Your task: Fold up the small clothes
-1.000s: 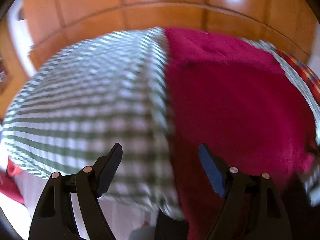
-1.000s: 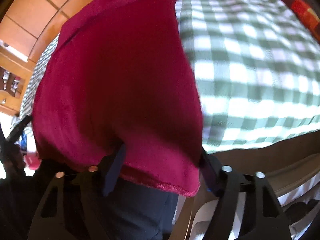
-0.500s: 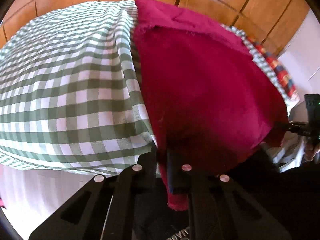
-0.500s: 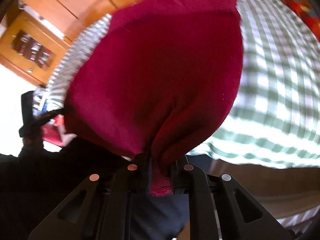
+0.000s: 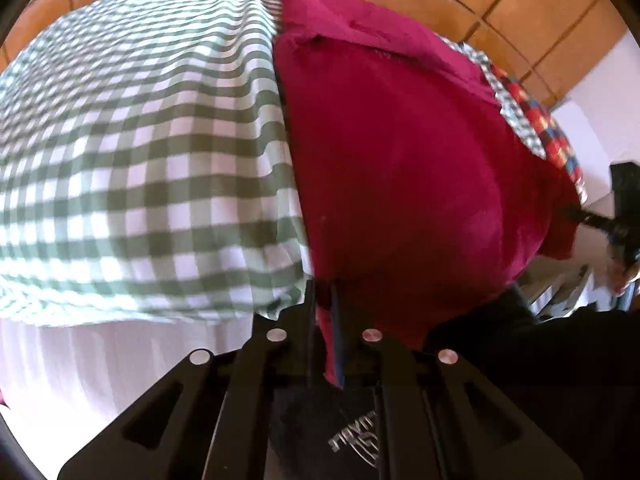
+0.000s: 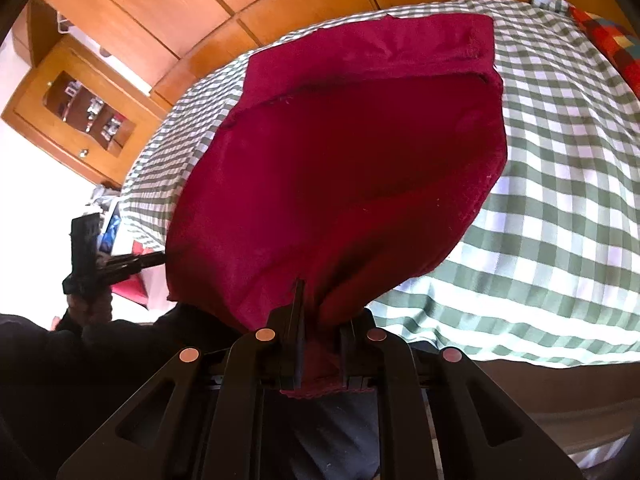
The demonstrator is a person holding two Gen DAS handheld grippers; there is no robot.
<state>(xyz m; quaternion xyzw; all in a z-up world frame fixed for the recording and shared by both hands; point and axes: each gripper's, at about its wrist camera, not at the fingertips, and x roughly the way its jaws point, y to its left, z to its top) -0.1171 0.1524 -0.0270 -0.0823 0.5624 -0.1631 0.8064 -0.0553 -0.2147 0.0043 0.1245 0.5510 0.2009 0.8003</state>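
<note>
A crimson cloth lies on a table covered with a green-and-white checked tablecloth; its near edge hangs off the front and its far edge is folded over. My left gripper is shut on the cloth's near left corner. My right gripper is shut on the near right corner of the same cloth, with the hem bunched between the jaws. Each gripper shows in the other's view: the right one and the left one.
The checked tablecloth drapes over the front table edge. A patchwork red cloth lies at the far right. Wooden wall panels stand behind the table and a wooden cabinet stands at the left.
Both grippers were open around the cloth's near edge a second ago; they closed on its two near corners and now hold it lifted slightly, with the far fold more in view.
</note>
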